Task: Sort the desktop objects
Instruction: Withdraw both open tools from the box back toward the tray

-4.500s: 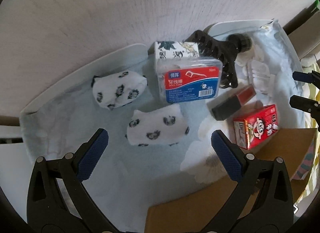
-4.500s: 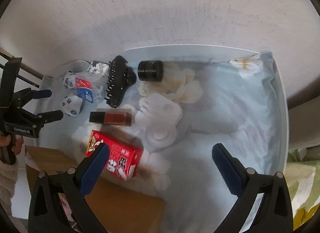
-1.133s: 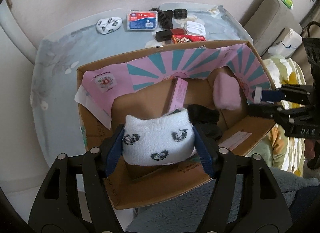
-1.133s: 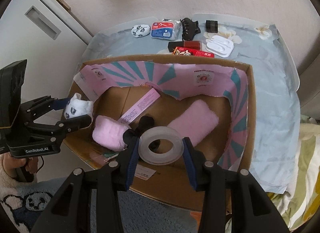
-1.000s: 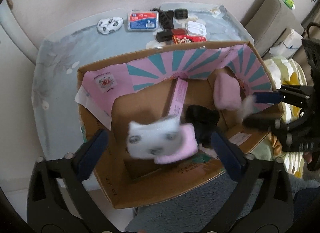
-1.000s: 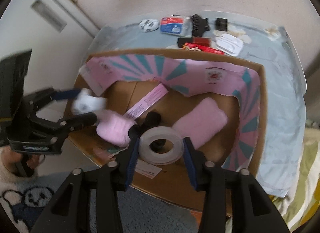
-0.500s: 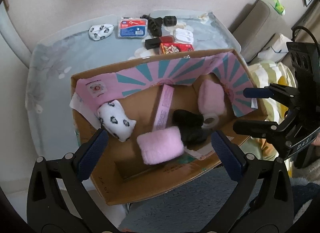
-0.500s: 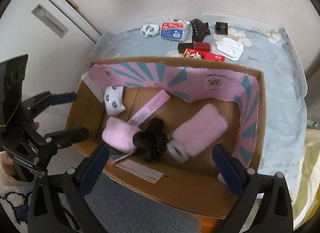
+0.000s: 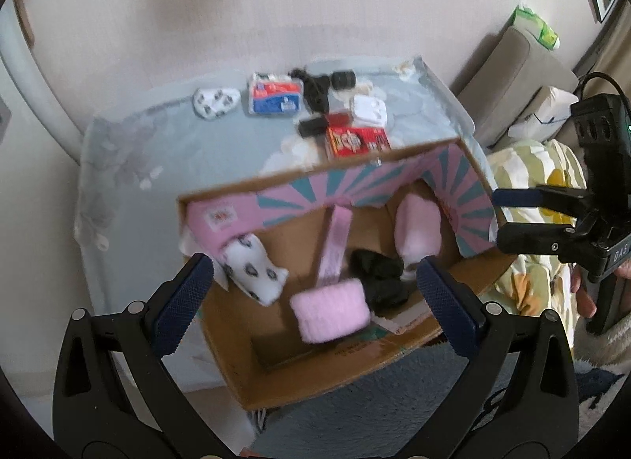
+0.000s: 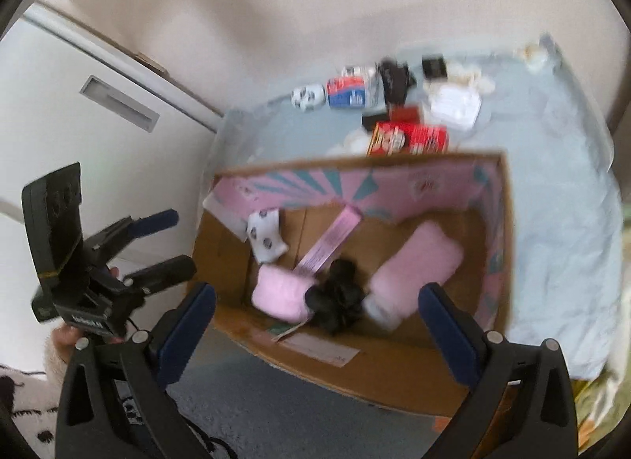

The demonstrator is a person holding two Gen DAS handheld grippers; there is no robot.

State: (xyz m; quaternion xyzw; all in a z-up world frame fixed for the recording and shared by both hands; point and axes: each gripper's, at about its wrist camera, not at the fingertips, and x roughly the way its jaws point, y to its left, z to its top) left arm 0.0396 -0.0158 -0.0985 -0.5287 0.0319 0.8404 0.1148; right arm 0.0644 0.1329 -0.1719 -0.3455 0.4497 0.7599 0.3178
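Left gripper (image 9: 315,289) and right gripper (image 10: 315,309) held above the cardboard box (image 9: 315,376), both angled steeply downward, jaws spread wide and empty, patterned sock (image 9: 254,271) laid inside the box

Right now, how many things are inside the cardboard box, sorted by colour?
Inside the cardboard box:
Pink: 3, the near fluffy roll, the far fluffy roll, the flat strip
White with black print: 1, the sock
Black: 1, the bundle
Clear: 1, the tape roll, blurred
Total: 6
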